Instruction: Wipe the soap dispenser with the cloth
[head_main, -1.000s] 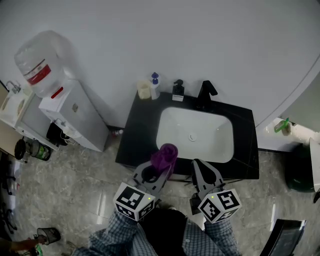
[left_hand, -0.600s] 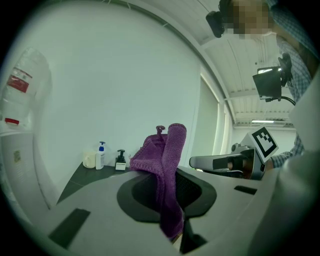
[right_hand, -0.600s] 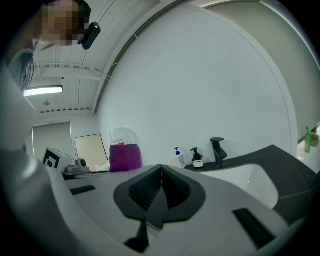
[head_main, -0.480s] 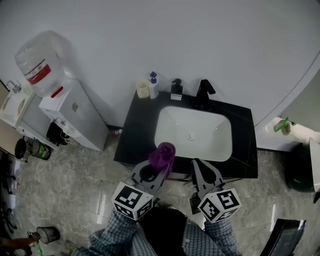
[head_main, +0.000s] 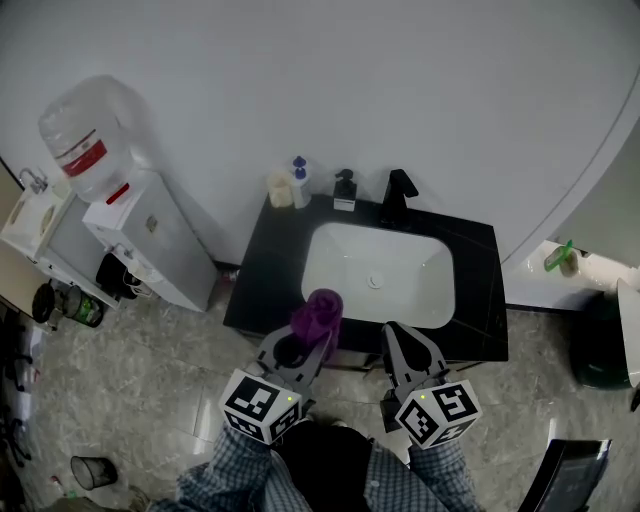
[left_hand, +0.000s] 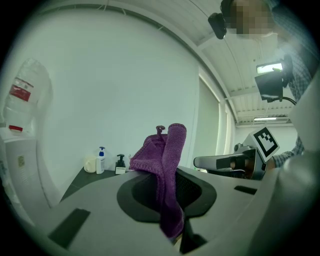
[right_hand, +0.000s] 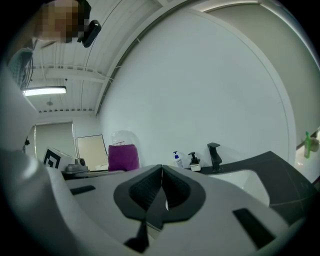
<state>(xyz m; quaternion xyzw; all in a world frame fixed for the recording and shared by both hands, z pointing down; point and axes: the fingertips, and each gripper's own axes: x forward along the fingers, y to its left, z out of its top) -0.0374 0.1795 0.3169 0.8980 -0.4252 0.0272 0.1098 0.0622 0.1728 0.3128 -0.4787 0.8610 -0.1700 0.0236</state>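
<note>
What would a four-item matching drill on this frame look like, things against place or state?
Things:
1. cloth
2. right gripper
3. soap dispenser
4. faucet

Places or states:
a. shut, nothing in it
b. black, at the back rim of the sink
c. clamped in the left gripper
d. on the counter, just left of the faucet

Pairs: 1-c, 2-a, 3-d, 4-b
</note>
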